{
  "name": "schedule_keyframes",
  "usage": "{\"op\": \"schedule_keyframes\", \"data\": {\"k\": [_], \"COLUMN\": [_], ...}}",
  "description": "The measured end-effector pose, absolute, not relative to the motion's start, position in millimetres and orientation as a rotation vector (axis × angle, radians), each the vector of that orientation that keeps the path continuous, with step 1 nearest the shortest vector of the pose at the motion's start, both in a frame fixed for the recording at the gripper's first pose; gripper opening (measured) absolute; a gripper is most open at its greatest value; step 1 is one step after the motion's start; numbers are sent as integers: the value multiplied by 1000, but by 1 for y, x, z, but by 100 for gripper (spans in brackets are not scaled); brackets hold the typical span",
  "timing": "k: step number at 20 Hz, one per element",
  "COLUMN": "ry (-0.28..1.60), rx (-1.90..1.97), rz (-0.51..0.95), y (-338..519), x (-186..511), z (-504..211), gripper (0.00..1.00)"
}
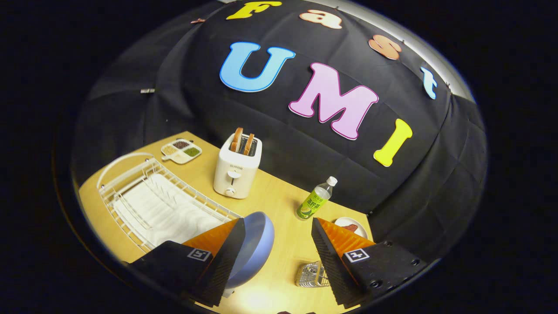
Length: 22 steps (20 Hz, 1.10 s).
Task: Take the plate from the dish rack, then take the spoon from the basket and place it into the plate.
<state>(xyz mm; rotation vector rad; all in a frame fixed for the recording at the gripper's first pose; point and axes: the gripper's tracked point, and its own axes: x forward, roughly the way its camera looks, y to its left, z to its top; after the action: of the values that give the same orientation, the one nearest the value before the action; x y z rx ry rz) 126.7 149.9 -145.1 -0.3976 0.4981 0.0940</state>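
Note:
My gripper [277, 224] is open, its fingers spread wide above the wooden table [279, 205]. The blue plate [255, 244] sits tilted against the inner side of the left finger [218, 253], partly hidden behind it; nothing presses on it from the right. I cannot tell whether the plate rests on the table. The white wire dish rack [148, 200] stands to the left beyond the left finger, with no dishes in it. A small metal mesh basket [310, 274] stands low by the right finger [335, 257], partly covered by it; its contents are hidden.
A white toaster [237, 168] with two bread slices stands behind the rack. A green drink bottle [316, 200] stands ahead of the right finger, beside a small white dish [351, 226] holding something red. A divided seasoning tray [181, 150] lies at the far left corner.

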Motion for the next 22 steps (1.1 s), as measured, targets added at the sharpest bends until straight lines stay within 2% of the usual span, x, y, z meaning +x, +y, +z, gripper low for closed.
{"op": "schedule_keyframes", "data": {"k": [3, 7, 8, 11, 13, 16, 20, 22], "ry": [593, 669, 693, 809, 865, 874, 857, 837], "rx": [-372, -357, -336, -195, -110, -77, -50, -94], "rz": [64, 12, 2, -4, 5, -14, -115, -122], "y": [154, 142, 141, 149, 160, 160, 155, 161], "x": [125, 130, 130, 121, 119, 120, 123, 125], "z": [-174, -191, -198, -222, -232, -231, -223, -218], "gripper": [94, 84, 78, 69, 51, 40, 30, 29]}}
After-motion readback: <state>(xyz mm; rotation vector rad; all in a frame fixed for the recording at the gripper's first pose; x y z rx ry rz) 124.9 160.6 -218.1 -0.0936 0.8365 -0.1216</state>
